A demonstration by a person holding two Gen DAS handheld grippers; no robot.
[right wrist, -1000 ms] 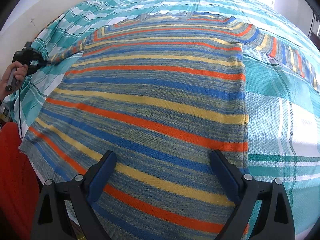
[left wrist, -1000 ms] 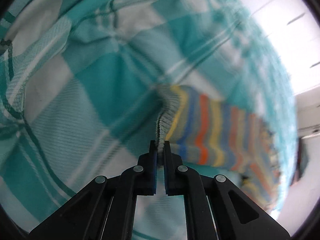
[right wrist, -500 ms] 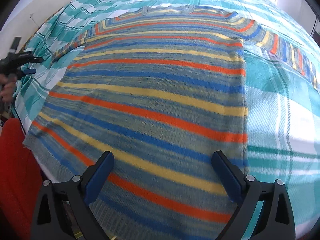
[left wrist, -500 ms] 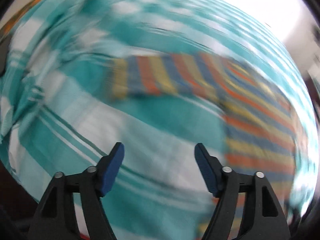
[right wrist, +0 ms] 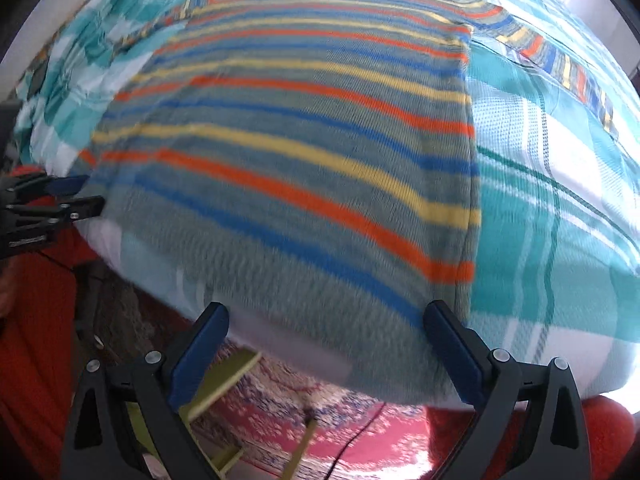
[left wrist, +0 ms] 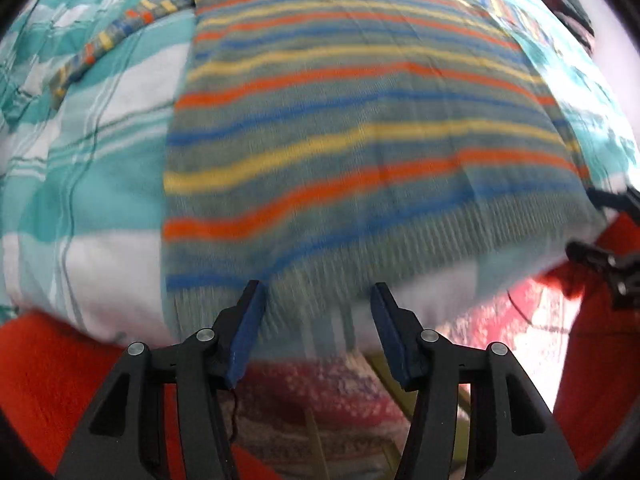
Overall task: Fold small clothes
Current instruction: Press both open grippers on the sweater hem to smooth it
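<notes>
A knitted sweater (left wrist: 360, 120) (right wrist: 300, 140) with blue, orange and yellow stripes lies flat on the bed, both sleeves spread outward. Its left sleeve (left wrist: 112, 36) runs off to the upper left and its right sleeve (right wrist: 560, 64) to the upper right. My left gripper (left wrist: 318, 294) hovers over the ribbed hem near its left corner. Its jaws are closing, with the hem seen between them but not pinched. My right gripper (right wrist: 326, 312) stands wide open over the hem near the right corner, holding nothing. Each gripper shows at the edge of the other's view (left wrist: 592, 222) (right wrist: 86, 194).
A teal and white plaid bedspread (left wrist: 100, 160) (right wrist: 560, 200) covers the bed under the sweater. The bed's near edge runs just below the hem. Below it are a red patterned rug (right wrist: 320, 420), a yellow-green frame (right wrist: 224, 380) and the person's red clothing (left wrist: 48, 360).
My left gripper let go of the sleeve cuff, opened, and swept across to the sweater's hem, rolling as it went. The right gripper drew back toward the hem.
</notes>
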